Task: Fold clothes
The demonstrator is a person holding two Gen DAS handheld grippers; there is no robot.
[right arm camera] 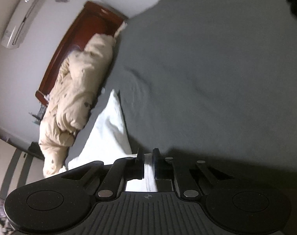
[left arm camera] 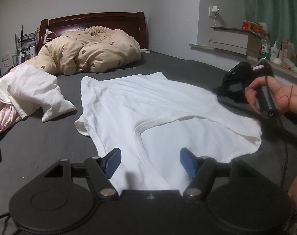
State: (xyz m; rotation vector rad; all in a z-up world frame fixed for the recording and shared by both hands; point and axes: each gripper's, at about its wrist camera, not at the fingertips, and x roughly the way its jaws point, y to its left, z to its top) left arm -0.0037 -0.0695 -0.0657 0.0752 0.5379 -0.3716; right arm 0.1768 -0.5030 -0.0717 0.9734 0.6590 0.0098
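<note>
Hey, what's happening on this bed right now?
A person is folding a white T-shirt spread flat on the grey bed, using handheld tongs. The right tongs are shut on the shirt's edge, white fabric pinched between the pads. The left tongs hang open near the collar, gripping nothing. More clothes and a beige duvet lie further up the bed.
</note>
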